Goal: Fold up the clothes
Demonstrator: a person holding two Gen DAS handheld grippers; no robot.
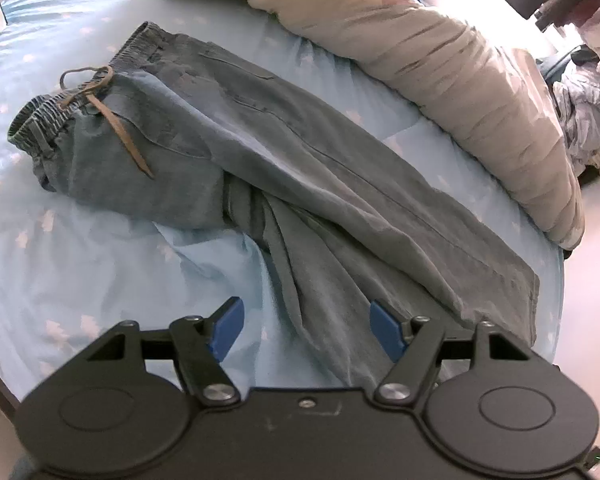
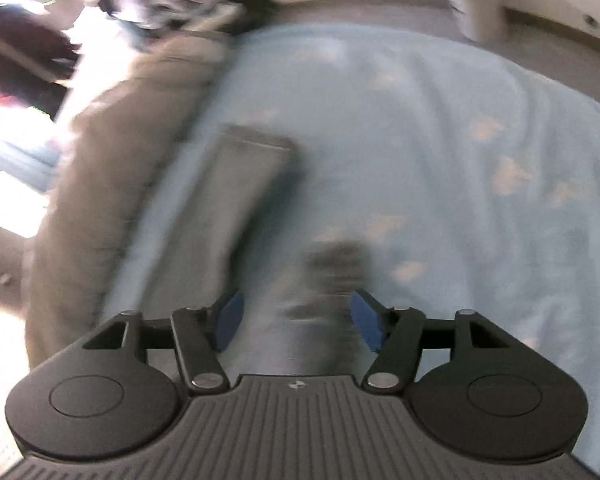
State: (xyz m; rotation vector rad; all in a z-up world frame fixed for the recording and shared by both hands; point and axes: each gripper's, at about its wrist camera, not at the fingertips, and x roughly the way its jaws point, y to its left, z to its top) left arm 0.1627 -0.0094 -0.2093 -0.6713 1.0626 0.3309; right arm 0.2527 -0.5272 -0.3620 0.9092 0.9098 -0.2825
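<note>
So from the left wrist view, a pair of faded blue jeans is spread across the bed sheet, which is light blue with little white cloud shapes on it. The elastic waistband sits at the far left end, with a brown drawstring tied in a loop and one tail trailing down over the denim. One leg runs straight out toward the right edge of the bed, while the other is bunched and twisted, heading down toward the camera. The left gripper hangs just above that crumpled leg with its blue pads spread wide, nothing between them being pinched. A rumpled beige and grey duvet is piled along the far side, beside the straight leg, and there's a heap of laundry on the floor off to the right. The right wrist view is pretty smeared with motion blur. The right gripper also has its jaws wide apart, with denim lying under and between the pads but not clamped. One leg cuff lies flat on the sheet farther out, near the duvet on the left.
</note>
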